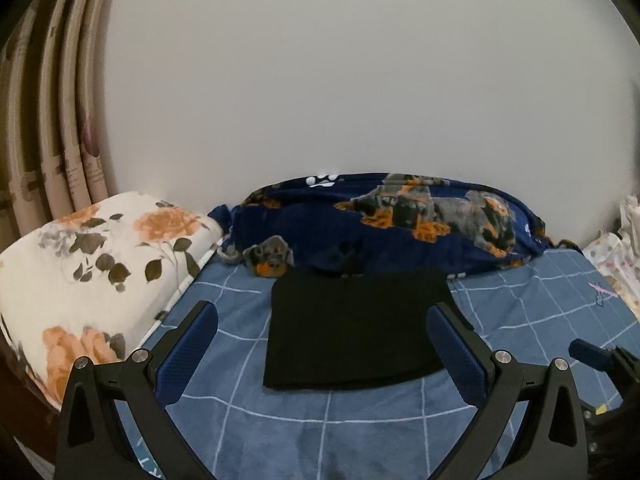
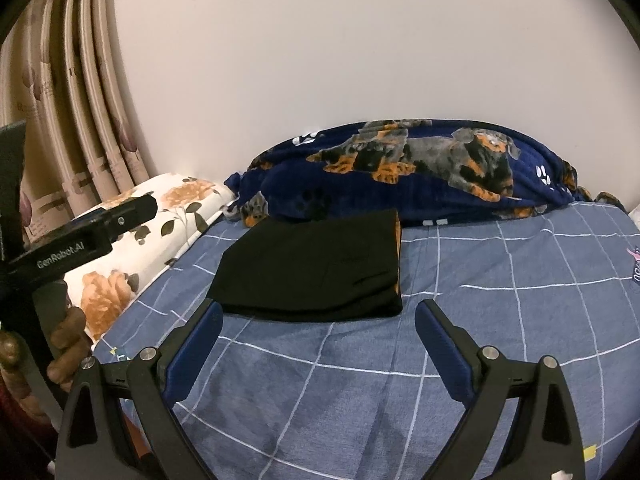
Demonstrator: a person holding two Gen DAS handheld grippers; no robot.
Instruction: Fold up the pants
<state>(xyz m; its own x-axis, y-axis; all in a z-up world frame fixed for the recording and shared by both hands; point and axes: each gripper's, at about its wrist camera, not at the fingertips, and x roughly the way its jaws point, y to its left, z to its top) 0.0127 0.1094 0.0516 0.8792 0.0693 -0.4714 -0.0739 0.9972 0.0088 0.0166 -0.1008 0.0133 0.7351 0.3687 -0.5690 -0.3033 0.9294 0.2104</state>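
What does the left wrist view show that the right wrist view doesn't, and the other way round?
Only the left wrist view shows pale spotted fabric at the bed's right edge. Only the right wrist view shows a hand on the left gripper's handle and an orange lining along the pants' edge. Both show the folded black pants on the blue checked sheet, with jaws open and empty.

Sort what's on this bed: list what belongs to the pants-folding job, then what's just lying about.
Job:
- black pants, folded flat on the blue checked sheet
- left gripper, open
- right gripper, open

Lying about:
- dog-print blanket
- floral pillow
- curtain
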